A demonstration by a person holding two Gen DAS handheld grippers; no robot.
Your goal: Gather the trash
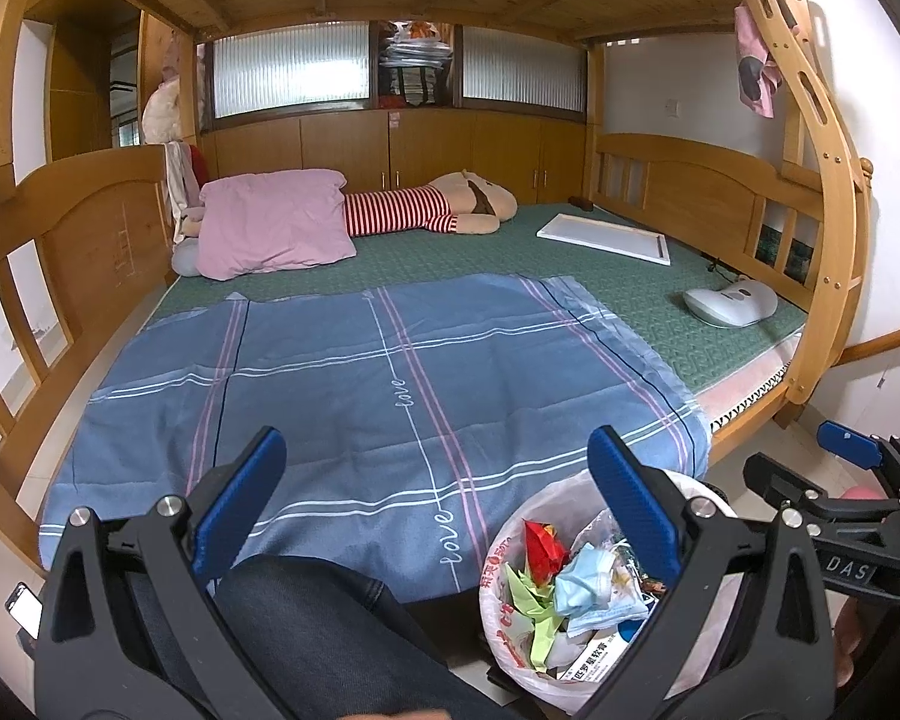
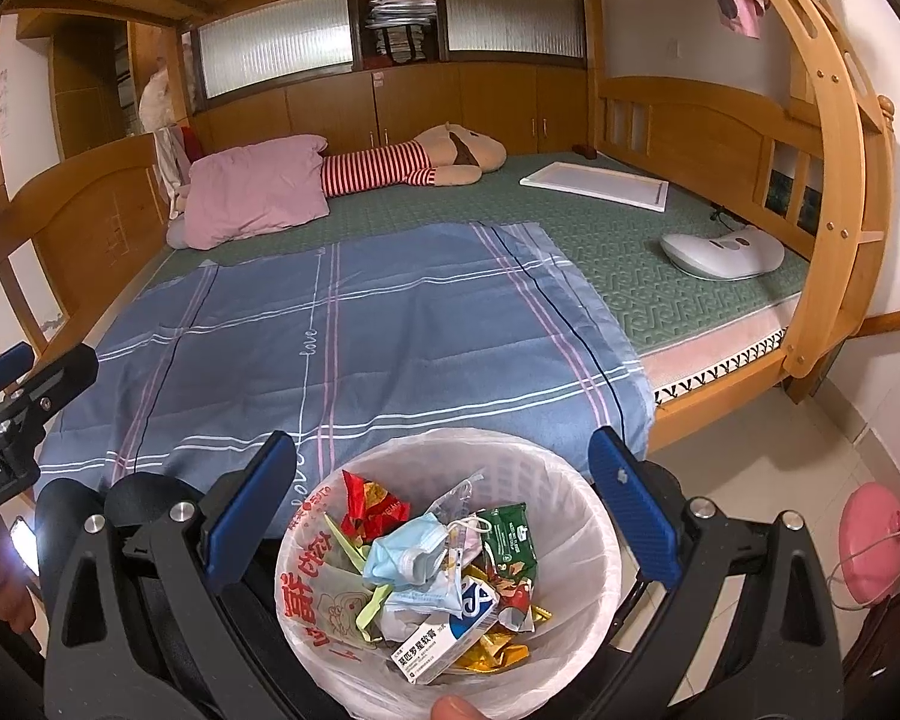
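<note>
Right wrist view: the right gripper hangs over a white-lined bin at the foot of a bed, jaws spread wide and holding nothing. The bin holds trash: a blue face mask, red and green wrappers, a small medicine box and folded paper. A blue plaid sheet covers the near half of the bed. Left wrist view: the left gripper is over the sheet's near edge, just left of the bin, jaws also spread and holding nothing. Far back lie a pink pillow and a striped plush toy.
</note>
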